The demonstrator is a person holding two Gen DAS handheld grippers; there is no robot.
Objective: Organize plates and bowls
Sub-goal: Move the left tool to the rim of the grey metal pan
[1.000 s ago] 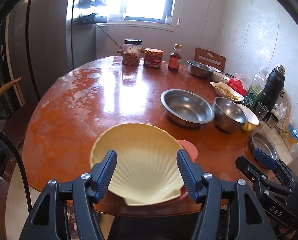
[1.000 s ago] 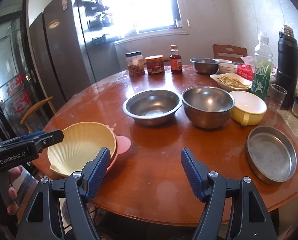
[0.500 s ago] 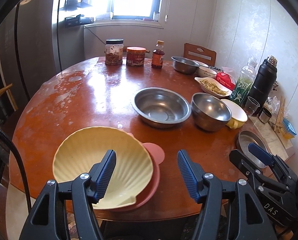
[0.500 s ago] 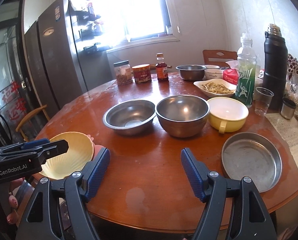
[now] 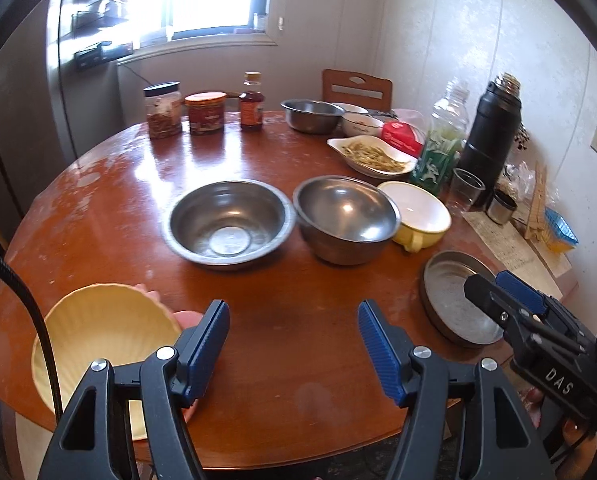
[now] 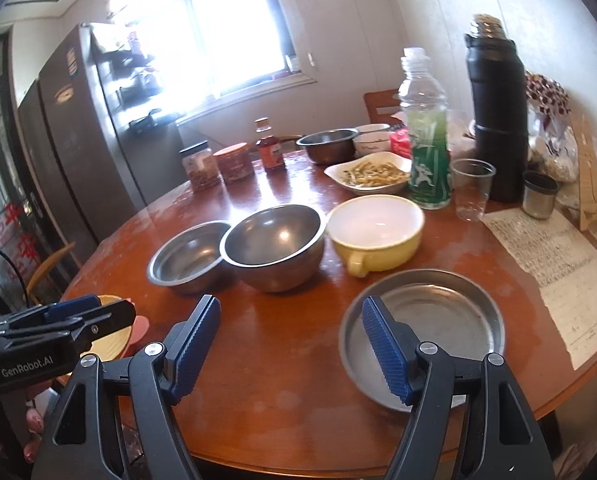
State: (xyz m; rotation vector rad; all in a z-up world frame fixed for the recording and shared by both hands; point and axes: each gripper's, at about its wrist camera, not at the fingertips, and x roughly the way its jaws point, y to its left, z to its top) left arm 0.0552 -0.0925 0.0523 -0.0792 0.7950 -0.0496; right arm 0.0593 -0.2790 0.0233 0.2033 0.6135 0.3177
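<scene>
Left gripper [image 5: 292,344]: jaws opening, nothing between them. Right gripper [image 6: 290,350]: about half open, empty, over the table's [image 5: 110,216] near edge.

Shell plate [image 5: 98,340] sits on a pink plate [image 5: 186,318] at the near-left edge, apparently overhanging; a knock could tip it off.

Steel pan [image 6: 438,320] at near-right edge; two steel bowls [image 6: 272,246] touch mid-table and could clatter or slide if gripped carelessly.
</scene>
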